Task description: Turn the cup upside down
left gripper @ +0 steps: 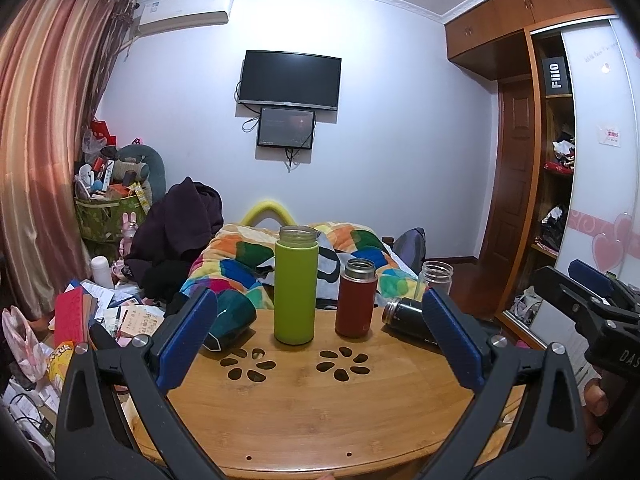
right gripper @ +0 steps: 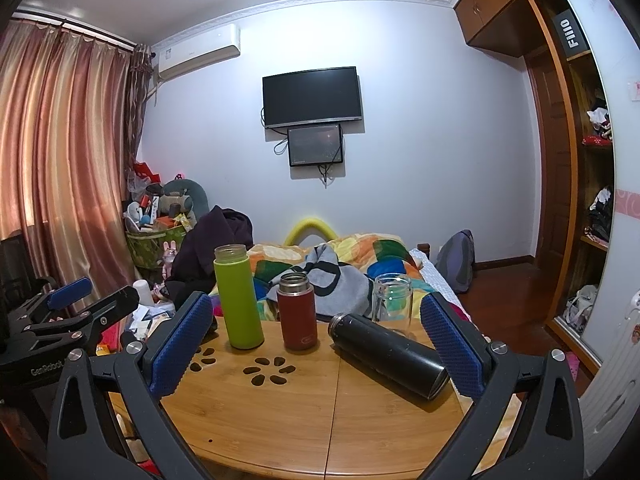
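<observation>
From the left wrist, the left claw (left gripper: 320,344) gapes wide with nothing between its pads over the bamboo bench (left gripper: 304,408), which carries five vessels — a green flask (left gripper: 296,288), a red flask (left gripper: 357,304), a clear glass cup (left gripper: 436,278), a black flask (left gripper: 408,320) on its side and a dark teal cup (left gripper: 230,316) tipped over at left. From the right wrist, the right claw (right gripper: 320,344) is likewise spread and empty, and four vessels show — green flask (right gripper: 238,300), red flask (right gripper: 298,312) and clear glass cup (right gripper: 392,300) upright, the black flask (right gripper: 388,354) lying nearest.

A pale wall (right gripper: 420,128) carries a dark television (right gripper: 313,97), a smaller screen (right gripper: 315,145) just below it and an air conditioner (right gripper: 199,53). Pink curtains (right gripper: 60,140) hang left; a wooden wardrobe (right gripper: 560,160) stands right, beside a bed with a patchwork quilt (right gripper: 360,252).
</observation>
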`<state>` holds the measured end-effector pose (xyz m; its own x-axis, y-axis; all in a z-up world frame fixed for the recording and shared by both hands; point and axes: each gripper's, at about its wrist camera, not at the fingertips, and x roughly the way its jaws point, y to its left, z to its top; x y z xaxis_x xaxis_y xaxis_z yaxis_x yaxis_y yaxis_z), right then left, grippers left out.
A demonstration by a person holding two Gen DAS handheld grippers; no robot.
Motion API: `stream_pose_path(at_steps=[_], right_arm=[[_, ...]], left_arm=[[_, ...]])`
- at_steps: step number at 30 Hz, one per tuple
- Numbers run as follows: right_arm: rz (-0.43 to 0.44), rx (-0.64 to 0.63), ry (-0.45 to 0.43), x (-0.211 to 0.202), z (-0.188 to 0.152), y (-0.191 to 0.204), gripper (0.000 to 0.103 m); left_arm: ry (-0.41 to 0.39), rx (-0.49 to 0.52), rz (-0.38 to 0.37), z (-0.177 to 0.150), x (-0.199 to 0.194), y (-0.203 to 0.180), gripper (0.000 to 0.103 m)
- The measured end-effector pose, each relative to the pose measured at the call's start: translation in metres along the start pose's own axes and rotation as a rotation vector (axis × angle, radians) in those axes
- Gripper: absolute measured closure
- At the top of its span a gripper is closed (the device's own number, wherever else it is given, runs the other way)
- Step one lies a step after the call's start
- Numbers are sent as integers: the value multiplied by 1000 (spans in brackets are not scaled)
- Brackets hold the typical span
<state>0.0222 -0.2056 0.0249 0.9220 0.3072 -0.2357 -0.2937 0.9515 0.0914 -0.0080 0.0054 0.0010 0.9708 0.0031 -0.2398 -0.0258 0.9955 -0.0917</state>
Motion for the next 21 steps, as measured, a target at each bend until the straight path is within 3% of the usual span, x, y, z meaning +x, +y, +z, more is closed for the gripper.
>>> stream_pose_path(at_steps=[21], right_arm=[[6,10,13,3,-2,-3,0]], left_arm=[[2,7,0,0,-1,-2,0]])
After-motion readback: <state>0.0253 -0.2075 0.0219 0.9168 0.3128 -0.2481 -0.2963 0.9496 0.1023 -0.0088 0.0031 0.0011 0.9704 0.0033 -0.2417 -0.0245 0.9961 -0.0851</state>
